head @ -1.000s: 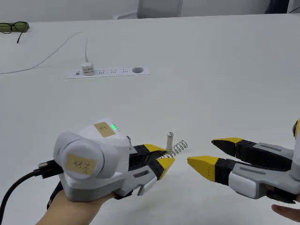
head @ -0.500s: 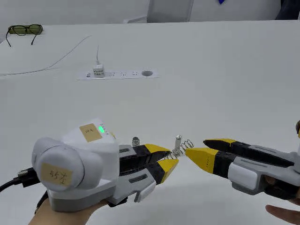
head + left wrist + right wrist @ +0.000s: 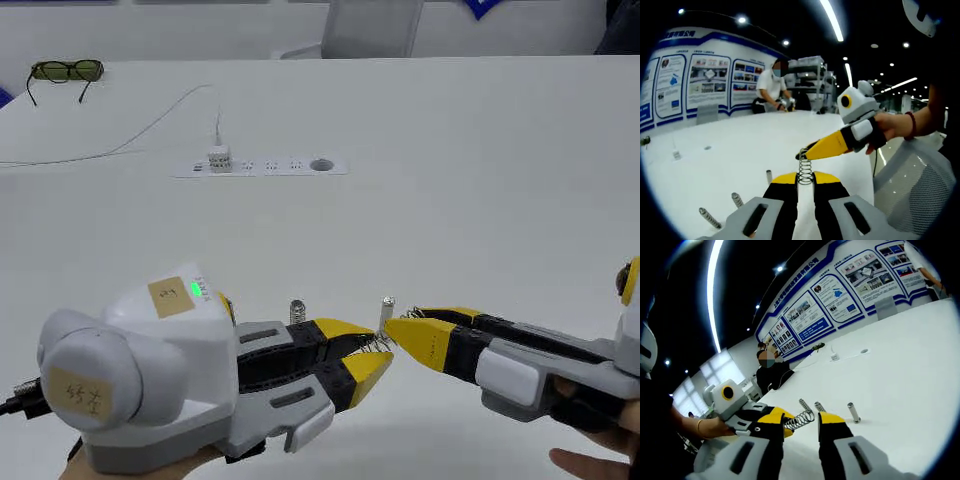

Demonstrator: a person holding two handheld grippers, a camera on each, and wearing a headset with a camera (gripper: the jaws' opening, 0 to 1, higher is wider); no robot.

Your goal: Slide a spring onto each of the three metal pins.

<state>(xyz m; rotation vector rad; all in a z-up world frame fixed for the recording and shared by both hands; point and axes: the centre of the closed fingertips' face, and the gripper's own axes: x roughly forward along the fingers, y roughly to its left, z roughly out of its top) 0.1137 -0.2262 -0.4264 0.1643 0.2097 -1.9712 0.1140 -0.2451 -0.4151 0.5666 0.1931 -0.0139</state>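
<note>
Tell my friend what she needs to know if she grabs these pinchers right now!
The left gripper is shut on a spring.
The right gripper is open, its jaws around the spring's free end.
On the white table, the bare pin stands just behind the gripper tips. One sprung pin and another sprung pin stand to its left.
Done: two pins carry springs.
Left: slide the held spring onto the bare pin.
</note>
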